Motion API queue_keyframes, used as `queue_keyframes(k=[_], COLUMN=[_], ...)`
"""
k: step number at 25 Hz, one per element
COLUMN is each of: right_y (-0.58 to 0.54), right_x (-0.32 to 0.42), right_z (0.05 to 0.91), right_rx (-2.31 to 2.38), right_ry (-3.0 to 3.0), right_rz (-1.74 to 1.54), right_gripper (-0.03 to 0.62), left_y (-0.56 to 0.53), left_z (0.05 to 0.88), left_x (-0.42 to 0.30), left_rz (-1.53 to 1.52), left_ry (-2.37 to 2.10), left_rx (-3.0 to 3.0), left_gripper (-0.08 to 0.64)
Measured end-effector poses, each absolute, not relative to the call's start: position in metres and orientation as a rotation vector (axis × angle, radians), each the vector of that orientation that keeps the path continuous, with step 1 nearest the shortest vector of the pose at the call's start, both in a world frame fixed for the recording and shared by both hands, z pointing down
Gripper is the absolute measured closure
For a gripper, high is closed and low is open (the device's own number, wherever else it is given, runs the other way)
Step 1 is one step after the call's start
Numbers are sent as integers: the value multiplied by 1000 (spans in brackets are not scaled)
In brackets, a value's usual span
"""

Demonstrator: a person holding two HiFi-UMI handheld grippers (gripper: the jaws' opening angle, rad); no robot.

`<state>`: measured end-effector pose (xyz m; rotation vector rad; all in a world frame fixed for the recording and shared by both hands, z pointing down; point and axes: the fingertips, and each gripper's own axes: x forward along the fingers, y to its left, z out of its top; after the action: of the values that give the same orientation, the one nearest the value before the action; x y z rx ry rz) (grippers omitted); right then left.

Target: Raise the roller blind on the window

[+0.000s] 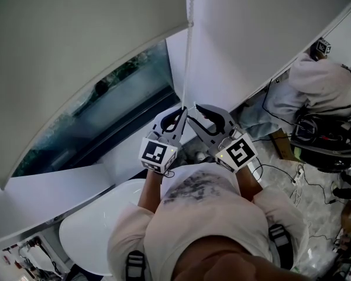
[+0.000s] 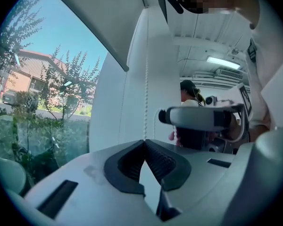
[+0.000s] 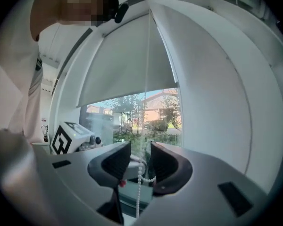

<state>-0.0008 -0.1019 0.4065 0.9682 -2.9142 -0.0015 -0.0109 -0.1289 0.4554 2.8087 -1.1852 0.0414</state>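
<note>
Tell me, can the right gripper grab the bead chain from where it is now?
Probably yes. The fingers of the right gripper stand apart, and the bead chain hangs right between them with nothing in the way. Closing them should catch it. The left gripper pinches the same chain.

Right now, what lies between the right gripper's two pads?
The bead chain hangs loose between them, as the right gripper view shows. The right gripper is open and does not press on it.

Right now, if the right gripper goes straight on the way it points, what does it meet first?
Probably the bead chain: it hangs loose between the open jaws of the right gripper. Behind it is the window glass, though depth is unclear.
</note>
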Motion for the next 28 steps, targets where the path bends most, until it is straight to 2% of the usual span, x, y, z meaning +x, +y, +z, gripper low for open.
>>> queue_keyframes(k=[11, 17, 28], right_y=[-121, -132, -128], right_x=[-16, -23, -27], right_z=[305, 276, 244], right_rx=[1038, 1021, 1014], right_ry=[-3028, -3050, -3045], right_rz=[-285, -296, -251], right_gripper=[413, 414, 525], left_y=[-122, -126, -119], left_z=[456, 455, 445], left_x=[-4, 0, -12], left_rz=[29, 19, 6], left_ry=[-1158, -1148, -1149], left_rx=[2821, 2823, 2832], left_gripper=[554, 552, 554])
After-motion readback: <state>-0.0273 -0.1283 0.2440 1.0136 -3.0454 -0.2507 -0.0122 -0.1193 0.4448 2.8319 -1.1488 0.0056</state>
